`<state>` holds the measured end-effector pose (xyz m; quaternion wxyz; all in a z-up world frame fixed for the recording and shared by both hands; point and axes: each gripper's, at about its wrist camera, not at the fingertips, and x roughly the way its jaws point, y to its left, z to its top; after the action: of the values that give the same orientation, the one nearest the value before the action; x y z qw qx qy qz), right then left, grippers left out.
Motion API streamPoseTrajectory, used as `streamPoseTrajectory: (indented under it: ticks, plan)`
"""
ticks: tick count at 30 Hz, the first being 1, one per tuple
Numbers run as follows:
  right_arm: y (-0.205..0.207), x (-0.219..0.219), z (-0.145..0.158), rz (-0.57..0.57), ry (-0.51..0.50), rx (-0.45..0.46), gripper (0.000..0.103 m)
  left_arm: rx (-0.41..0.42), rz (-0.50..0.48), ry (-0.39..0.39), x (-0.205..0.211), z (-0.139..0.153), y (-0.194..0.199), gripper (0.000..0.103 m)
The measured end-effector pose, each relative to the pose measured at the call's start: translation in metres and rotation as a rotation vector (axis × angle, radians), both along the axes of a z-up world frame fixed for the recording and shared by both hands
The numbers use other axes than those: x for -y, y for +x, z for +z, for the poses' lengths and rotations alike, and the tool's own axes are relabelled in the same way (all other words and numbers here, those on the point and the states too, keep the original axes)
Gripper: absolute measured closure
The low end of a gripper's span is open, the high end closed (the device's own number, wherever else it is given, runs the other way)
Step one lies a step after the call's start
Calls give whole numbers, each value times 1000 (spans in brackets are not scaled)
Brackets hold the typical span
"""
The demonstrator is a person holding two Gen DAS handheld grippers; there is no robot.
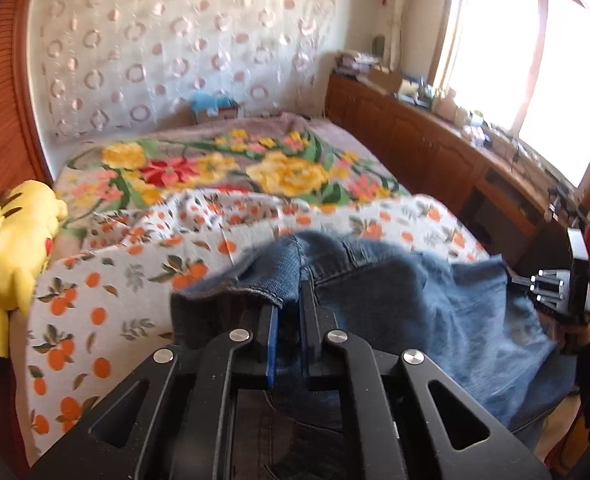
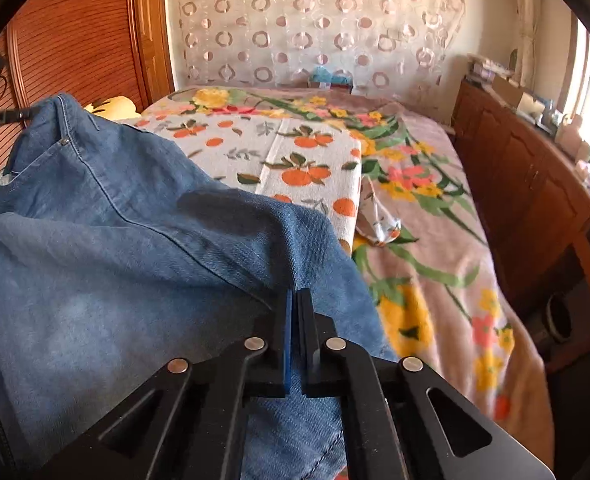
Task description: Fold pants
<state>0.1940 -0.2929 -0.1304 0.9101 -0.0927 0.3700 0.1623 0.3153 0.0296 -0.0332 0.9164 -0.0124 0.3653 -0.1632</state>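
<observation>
Over bed (image 2: 435,240), both grippers' jaws pinch jeans (image 2: 115,240).

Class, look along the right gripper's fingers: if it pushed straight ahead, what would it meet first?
The right gripper is shut on the jeans, so denim comes first. Beyond that fold, probably the orange-print sheet on the bed, though depth is unclear.

Pants (image 2: 115,240) apparently over bed (image 2: 435,240)
</observation>
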Motion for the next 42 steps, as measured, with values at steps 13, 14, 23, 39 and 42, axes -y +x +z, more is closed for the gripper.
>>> streamPoseTrajectory:
  ticks: [13,14,23,39,42]
  plan:
    - [-61,3,92,-64,37,258,102,219,40,-2,-23,87,-75,96]
    - [-65,2,100,-65,35,279,102,245,51,-7,-28,97,-84,96]
    - [-86,-32,180,-32,18,475,102,415,155,-25,-69,163,-126,96]
    - [56,-102,147,-66,-109,360,102,288,281,116,-88,101,51,96]
    - [89,-114,127,-74,-130,299,102,238,281,144,-85,77,87,96]
